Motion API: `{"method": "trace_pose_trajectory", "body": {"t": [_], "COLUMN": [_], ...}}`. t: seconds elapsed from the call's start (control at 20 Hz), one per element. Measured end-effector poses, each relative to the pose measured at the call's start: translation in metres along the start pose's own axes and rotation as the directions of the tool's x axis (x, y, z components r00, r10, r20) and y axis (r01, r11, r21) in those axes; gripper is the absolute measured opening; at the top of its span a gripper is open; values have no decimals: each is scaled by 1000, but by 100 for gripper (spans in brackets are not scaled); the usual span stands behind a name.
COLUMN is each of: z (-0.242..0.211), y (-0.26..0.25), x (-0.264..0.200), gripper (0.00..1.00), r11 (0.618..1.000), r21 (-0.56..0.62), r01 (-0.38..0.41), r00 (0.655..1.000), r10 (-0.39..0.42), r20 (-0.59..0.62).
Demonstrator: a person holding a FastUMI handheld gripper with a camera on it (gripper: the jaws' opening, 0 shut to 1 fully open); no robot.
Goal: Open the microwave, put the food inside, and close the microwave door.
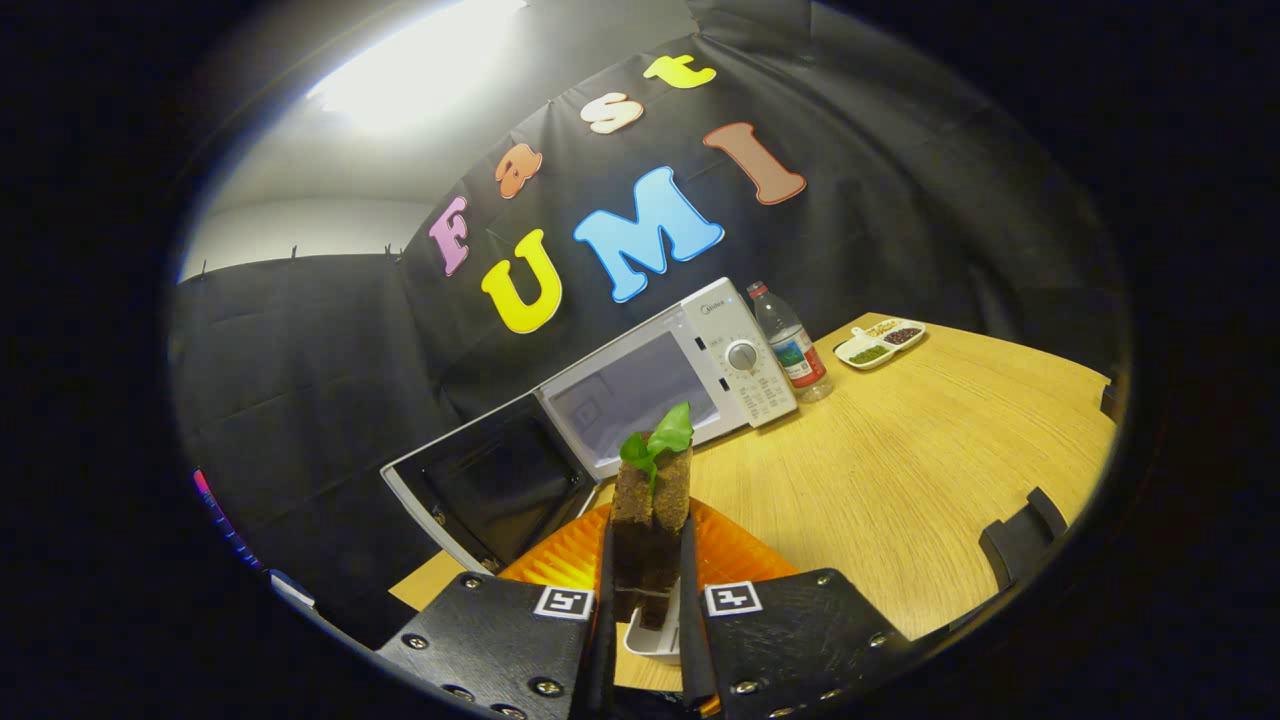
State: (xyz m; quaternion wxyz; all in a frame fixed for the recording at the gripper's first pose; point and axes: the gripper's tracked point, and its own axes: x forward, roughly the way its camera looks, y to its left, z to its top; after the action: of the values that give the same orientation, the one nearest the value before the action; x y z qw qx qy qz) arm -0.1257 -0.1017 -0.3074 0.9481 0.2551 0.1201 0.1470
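My gripper point(648, 540) is shut on the food point(652, 505), a tall brown block topped with green leaves point(660, 440) and set on a small white base; both fingers press its sides. Beneath it, just ahead of the fingers, lies an orange ribbed plate point(745, 555). Beyond the food the white microwave point(745, 365) stands on the wooden table point(900, 480). Its dark-windowed door point(490, 480) is swung wide open to the left, showing the pale cavity point(630, 400). The dial and keypad are on the microwave's right side.
A clear water bottle point(795, 345) stands right beside the microwave's control panel. Farther back on the right is a white divided dish point(880, 343) with small fillings. Black clamps point(1020, 540) sit on the table's right edge. Black cloth walls close the booth behind.
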Motion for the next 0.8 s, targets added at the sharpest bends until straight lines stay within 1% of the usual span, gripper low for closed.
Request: {"method": "trace_pose_trajectory", "body": {"t": [0.2, 0.3, 0.4, 0.55, 0.65, 0.8], "z": [38, 47, 47, 47, 41, 36], "y": [31, 40, 46, 42, 40, 26], "x": [47, 77, 109, 156, 189, 238], "gripper": [26, 26, 26, 26, 26, 26], "r11": [998, 996, 995, 996, 993, 992], "r21": [9, 25, 42, 9, 41, 95], "r01": [-68, -82, -94, -93, -111, -81], "r00": [997, 997, 994, 989, 981, 974], "r10": [68, 83, 96, 93, 116, 99], "r20": [22, -2, -48, -114, -156, -204]}}
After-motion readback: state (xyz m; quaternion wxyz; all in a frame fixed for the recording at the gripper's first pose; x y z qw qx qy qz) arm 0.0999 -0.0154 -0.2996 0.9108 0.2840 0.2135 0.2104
